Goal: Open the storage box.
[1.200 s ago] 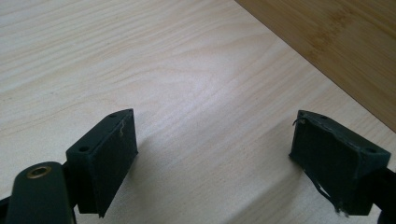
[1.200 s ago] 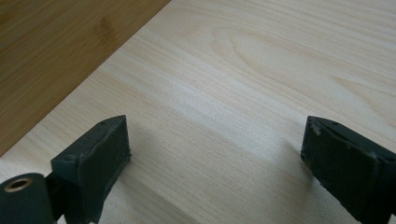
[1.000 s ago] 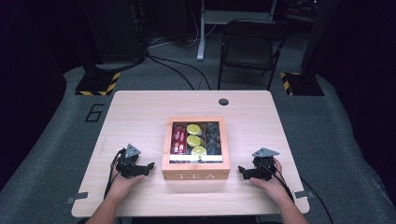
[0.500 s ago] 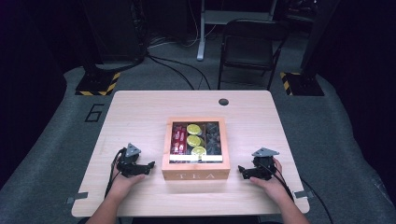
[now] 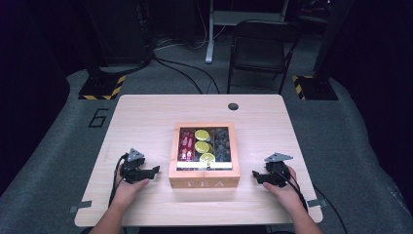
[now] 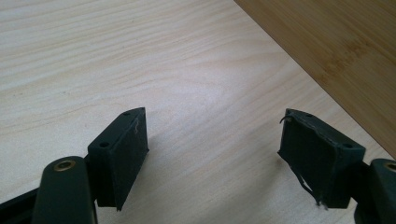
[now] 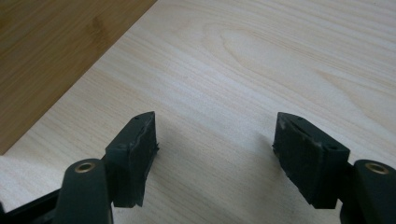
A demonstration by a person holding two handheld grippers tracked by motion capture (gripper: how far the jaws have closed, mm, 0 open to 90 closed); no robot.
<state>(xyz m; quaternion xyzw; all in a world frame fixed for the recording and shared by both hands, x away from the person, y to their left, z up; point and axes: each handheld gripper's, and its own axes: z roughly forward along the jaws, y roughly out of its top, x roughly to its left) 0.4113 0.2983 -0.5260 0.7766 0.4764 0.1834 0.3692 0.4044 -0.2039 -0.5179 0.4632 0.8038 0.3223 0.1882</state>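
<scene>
The left gripper [image 6: 212, 154] hangs low over the pale wood table [image 6: 154, 60], its two black jaws rising from the bottom edge and standing well apart. They have just been closing a little, with nothing between them but bare tabletop. Frayed padding peels at the edge of the right-hand jaw. The darker wooden wall of the tea box [image 6: 336, 51] crosses the upper right corner, near that jaw.

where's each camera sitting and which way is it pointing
High view: above the person's side, looking forward and down on the table and tea box; forearms, both claws.
Left gripper view: on the left claw, open, facing the box wall.
Right gripper view: on the right claw, open, same box.
Shared: tabletop and box.
</scene>
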